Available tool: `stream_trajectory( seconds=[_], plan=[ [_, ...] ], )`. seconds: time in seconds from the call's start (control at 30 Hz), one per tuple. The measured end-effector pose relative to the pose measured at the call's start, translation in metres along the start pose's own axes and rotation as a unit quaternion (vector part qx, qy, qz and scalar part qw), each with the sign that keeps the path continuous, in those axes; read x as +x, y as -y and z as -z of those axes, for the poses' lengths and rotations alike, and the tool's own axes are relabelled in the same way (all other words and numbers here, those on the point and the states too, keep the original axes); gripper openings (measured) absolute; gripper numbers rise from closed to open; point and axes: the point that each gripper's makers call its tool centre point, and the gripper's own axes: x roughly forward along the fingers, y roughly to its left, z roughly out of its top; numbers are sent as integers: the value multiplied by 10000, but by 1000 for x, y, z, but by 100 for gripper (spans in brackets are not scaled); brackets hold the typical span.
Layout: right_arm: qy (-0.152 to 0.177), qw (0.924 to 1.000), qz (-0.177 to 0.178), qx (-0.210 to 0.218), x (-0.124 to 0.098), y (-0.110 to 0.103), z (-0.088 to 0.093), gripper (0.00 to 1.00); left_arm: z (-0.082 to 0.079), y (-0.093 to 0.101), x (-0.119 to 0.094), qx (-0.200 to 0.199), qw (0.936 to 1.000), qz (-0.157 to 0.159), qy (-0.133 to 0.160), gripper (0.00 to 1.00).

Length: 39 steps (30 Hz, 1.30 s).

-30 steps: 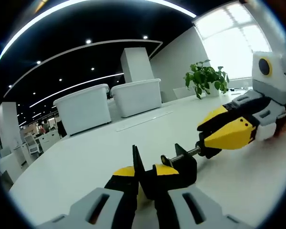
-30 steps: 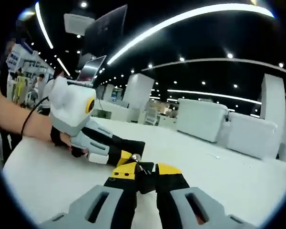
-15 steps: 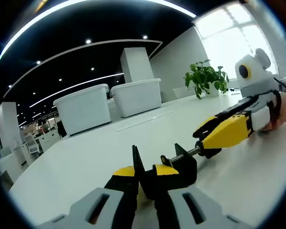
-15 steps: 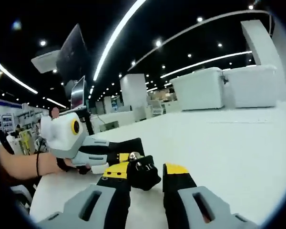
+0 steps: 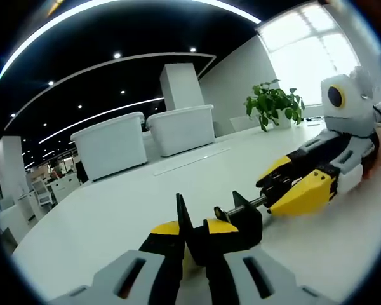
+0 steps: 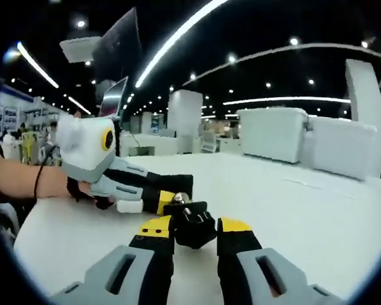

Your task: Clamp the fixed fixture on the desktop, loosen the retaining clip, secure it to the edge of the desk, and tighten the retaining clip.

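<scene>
Black metal clamp fixture (image 5: 232,229) sits on the white desk (image 5: 114,216), low centre in the left gripper view, with the left gripper (image 5: 189,244) pinching its body between yellow-tipped jaws. Its threaded screw (image 5: 244,204) runs toward 2 o'clock, where the right gripper (image 5: 286,187) closes on the screw's far end. In the right gripper view the same fixture (image 6: 190,225) lies between the jaws of the right gripper (image 6: 193,229), the left gripper (image 6: 155,200) entering from 9 o'clock with a person's hand (image 6: 25,184) behind it. No legible writing or brand marks. Room: dark ceiling with curved light strips, white storage bins (image 5: 146,136) at 12 o'clock, a potted plant (image 5: 274,105) near a bright window.
</scene>
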Motion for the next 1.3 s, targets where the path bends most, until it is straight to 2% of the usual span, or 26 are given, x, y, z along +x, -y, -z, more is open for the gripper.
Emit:
stream_trajectory(
  seconds=[0.07, 0.13, 0.17, 0.23, 0.3, 0.4, 0.43, 0.47, 0.57, 0.67, 0.8, 0.93, 0.97, 1.23, 1.3],
  plan=[
    [-66, 9976, 102, -680, 0, -2, -1, 25, 0, 0, 0, 1, 10000, -1, 0, 12],
    [-103, 9889, 226, -1468, 1, -5, -2, 25, 0, 0, 0, 2, 10000, -3, -1, 12],
    [-129, 9872, 259, -1568, 2, -6, -1, 25, 0, 0, 0, 1, 10000, -7, -2, 12],
    [-123, 9894, 233, -1431, 7, 3, 0, 25, 0, 0, 0, 0, 10000, -14, -3, 12],
    [-79, 9955, 199, -925, 8, 9, 1, 25, 0, 0, -1, -1, 10000, -12, -2, 12],
    [-142, 9997, 188, -46, 4, 10, 1, 27, 0, 1, -1, -3, 10000, -8, 0, 12],
    [-32, 9988, 52, 484, 4, 7, -4, 30, 0, 1, -1, 0, 10000, -5, 1, 12],
    [14, 9976, -23, 691, 2, 8, -6, 32, 0, 1, -1, 1, 10000, -4, 1, 12],
    [83, 9948, 56, 1017, 0, 18, -6, 31, 0, 1, -1, 1, 10000, -4, 1, 12],
    [61, 9934, 65, 1140, -1, 21, -6, 29, 0, 1, -2, -1, 10000, -6, 0, 12],
    [-170, 9949, -27, 998, 3, 17, 3, 29, 0, 1, -2, 1, 10000, -5, 1, 12],
    [1, 9864, -75, 1641, 0, 21, -3, 29, 0, 1, -2, 0, 10000, -3, 1, 12],
    [-81, 9860, -7, 1663, 0, 24, 0, 28, 0, 1, -2, 1, 10000, -3, 1, 12],
    [-159, 9896, -13, 1431, 1, 15, 2, 24, 0, 2, -2, 1, 10000, 12, 5, 12],
    [-130, 9940, 11, 1084, 0, 14, 1, 24, 0, 2, -2, 1, 10000, 12, 5, 12]
  ],
)
